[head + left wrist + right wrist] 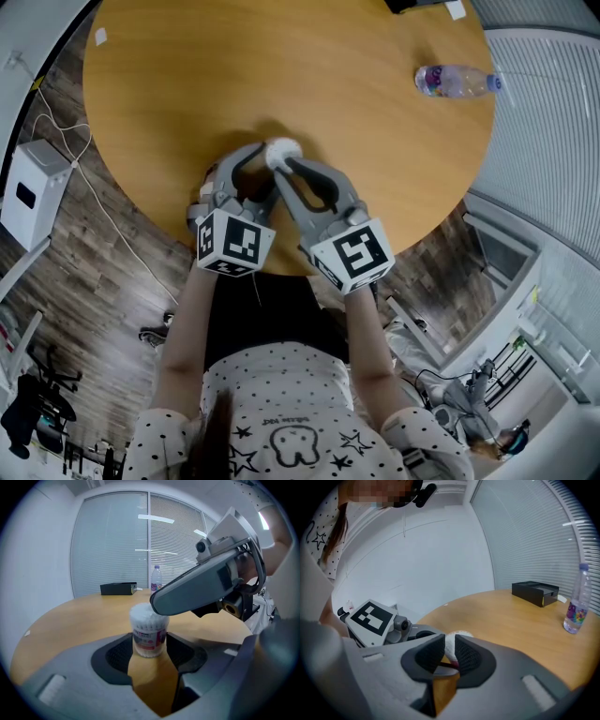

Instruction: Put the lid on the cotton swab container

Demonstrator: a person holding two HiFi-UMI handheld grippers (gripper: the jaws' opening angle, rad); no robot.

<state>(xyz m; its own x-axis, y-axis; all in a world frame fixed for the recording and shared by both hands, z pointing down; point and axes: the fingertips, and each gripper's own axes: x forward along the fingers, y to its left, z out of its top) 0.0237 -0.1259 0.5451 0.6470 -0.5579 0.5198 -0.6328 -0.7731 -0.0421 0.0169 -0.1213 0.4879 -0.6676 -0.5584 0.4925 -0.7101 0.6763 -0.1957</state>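
Head view: cotton swab container [283,150] stands on the counter [187,75], with left gripper [265,167] and right gripper [289,171] both meeting at it. A water bottle [457,81] lies well beyond the container.

Left gripper view: its jaws clamp the container's lower body, and the right gripper reaches across the container's top.

Right gripper view: its jaws pinch a white rounded piece, likely the lid [451,643], at the container's top.

Judged light, thin smooth plastic, easy to tip or squash. Hold the body low and the lid by its rim. The seam is hidden by the jaws, so can't tell if the lid is seated
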